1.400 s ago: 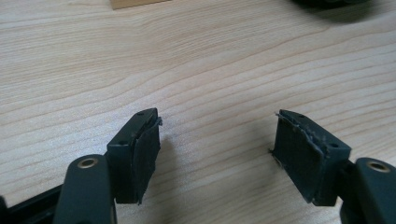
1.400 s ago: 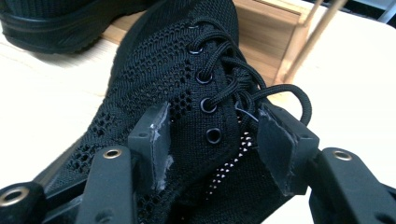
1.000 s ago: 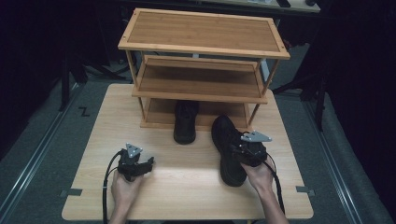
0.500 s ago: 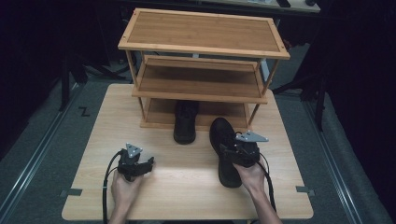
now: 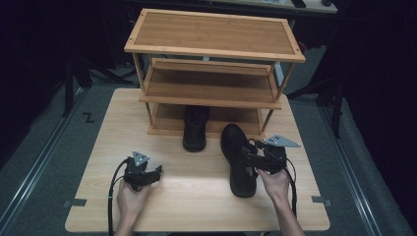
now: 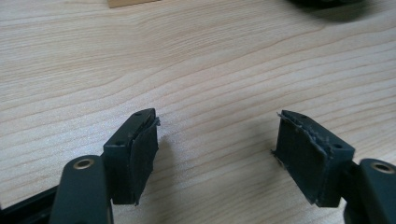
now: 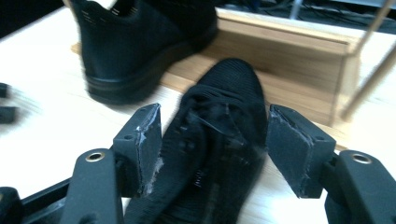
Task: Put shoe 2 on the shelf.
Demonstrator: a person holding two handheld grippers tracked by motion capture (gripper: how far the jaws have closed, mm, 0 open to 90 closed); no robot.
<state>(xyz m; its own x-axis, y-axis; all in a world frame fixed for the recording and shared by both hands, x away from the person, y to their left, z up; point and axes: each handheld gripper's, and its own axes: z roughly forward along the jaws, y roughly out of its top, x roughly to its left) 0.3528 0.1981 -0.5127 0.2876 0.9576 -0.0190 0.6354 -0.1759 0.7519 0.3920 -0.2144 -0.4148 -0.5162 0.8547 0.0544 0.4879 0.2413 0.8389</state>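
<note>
A black lace-up shoe (image 5: 234, 140) lies on the wooden table (image 5: 196, 201), toe toward the rack. My right gripper (image 5: 251, 156) straddles its laced middle. In the right gripper view the shoe (image 7: 231, 81) sits between the pads (image 7: 147, 144). The jaws have just been opening and stand wide, so I read my right gripper (image 7: 212, 135) as open. A second black shoe (image 5: 195, 129) stands with its toe under the rack's lowest shelf. My left gripper (image 5: 153, 172) rests on the table at the front left. In its own view my left gripper (image 6: 217, 135) is open over bare wood (image 6: 187, 56).
A three-tier bamboo shoe rack (image 5: 211, 91) stands at the back of the table; its bottom board (image 7: 289, 51) is just beyond the held-over shoe. The other shoe's heel (image 7: 135, 42) is close on the left. Dark floor surrounds the table.
The right gripper's jaws have widened around the shoe, and that hand has drifted slightly left and back. The shoe has barely shifted. The left gripper has stayed where it was.
</note>
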